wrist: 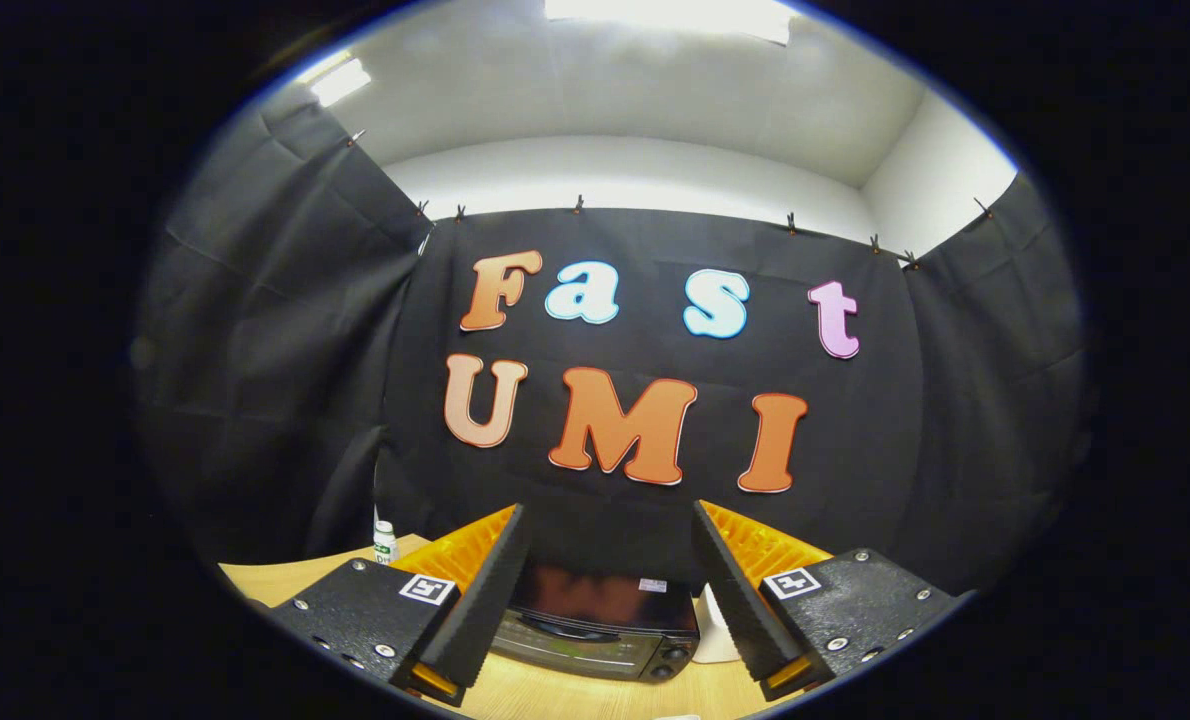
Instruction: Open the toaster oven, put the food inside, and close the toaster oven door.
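A black toaster oven stands on the wooden table, seen from above between and beyond my fingers. Its door looks closed, with knobs at its right end. My gripper is open, held high and well back from the oven, with nothing between its fingers. The food is hidden or too small to tell.
A small white bottle with a green label stands on the table to the left of the oven, near the wall. A white object sits just right of the oven, partly behind my right finger. Black cloth walls close in behind and at both sides.
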A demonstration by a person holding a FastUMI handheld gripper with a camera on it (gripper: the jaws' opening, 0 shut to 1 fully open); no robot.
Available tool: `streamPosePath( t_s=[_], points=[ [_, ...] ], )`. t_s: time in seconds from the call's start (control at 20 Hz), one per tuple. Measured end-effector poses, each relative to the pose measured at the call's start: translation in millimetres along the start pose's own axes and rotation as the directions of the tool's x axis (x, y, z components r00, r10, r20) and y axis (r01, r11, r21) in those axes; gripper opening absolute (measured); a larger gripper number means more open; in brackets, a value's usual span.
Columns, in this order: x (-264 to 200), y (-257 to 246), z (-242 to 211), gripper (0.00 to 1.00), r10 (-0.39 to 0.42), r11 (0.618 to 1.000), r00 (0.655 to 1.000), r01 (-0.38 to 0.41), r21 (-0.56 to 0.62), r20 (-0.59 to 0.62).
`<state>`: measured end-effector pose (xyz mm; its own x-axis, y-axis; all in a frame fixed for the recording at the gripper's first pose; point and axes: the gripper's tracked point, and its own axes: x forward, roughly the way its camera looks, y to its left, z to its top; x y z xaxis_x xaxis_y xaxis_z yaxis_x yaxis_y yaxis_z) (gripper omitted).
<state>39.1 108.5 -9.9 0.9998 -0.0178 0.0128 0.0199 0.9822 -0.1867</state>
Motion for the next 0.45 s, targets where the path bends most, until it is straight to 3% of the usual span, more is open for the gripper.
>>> streamPosePath(
  t_s=[0.45],
  points=[
    [-6.6, 5.4, 12.3, 0.99, 0.049, 0.997, 0.999, -0.049, 0.055, -0.001]
  ],
)
